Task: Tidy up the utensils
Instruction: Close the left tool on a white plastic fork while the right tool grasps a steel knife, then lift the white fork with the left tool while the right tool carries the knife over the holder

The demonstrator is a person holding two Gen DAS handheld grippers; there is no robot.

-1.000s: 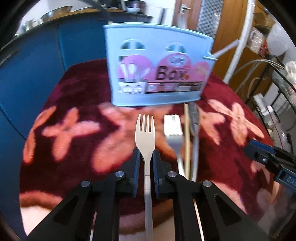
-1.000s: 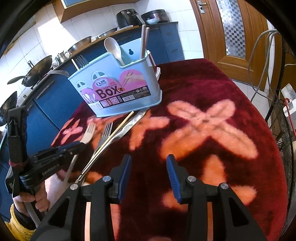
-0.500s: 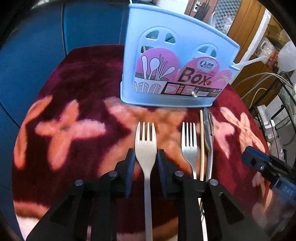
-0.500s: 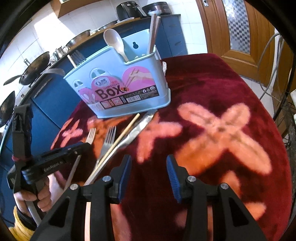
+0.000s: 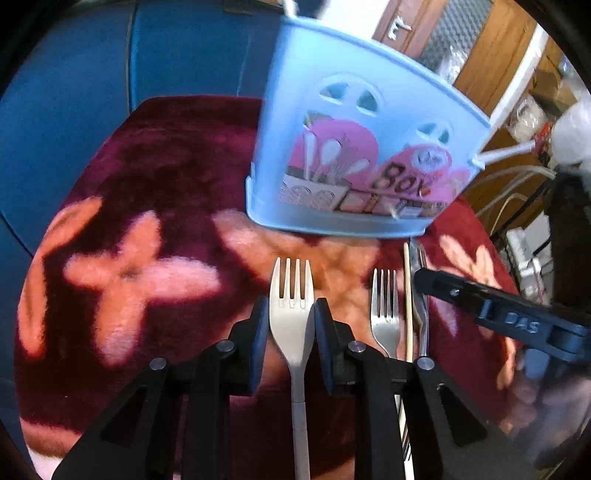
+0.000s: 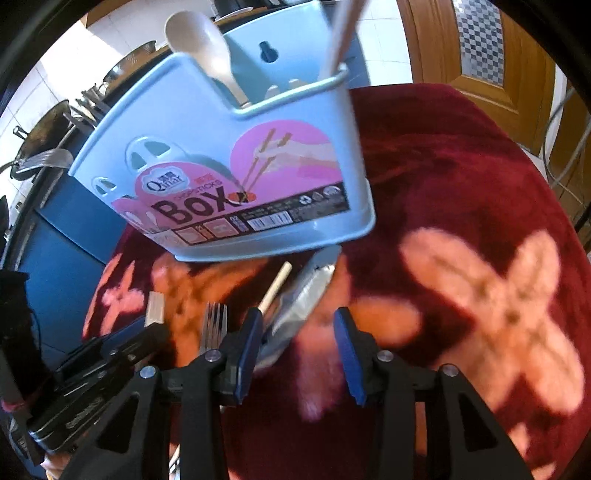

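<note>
A light blue utensil box (image 5: 365,155) stands on a red flowered cloth; it also shows in the right wrist view (image 6: 236,177) with a white spoon (image 6: 201,40) and chopsticks (image 6: 341,33) in it. My left gripper (image 5: 290,328) is open, its jaws on either side of a pale fork (image 5: 291,306) lying on the cloth. A metal fork (image 5: 384,310), a chopstick (image 5: 407,295) and a knife (image 5: 421,295) lie to its right. My right gripper (image 6: 299,350) is open, low over the knife (image 6: 303,295) and chopstick (image 6: 275,286).
The red flowered cloth (image 6: 461,229) covers the table. Blue cabinets (image 5: 110,74) stand behind it, with pans (image 6: 40,147) on the counter. A wooden door (image 6: 476,55) and cables (image 5: 517,184) are at the right.
My left gripper has opened wider around the pale fork. My right gripper has moved forward and left, close to the box and over the knife and chopstick.
</note>
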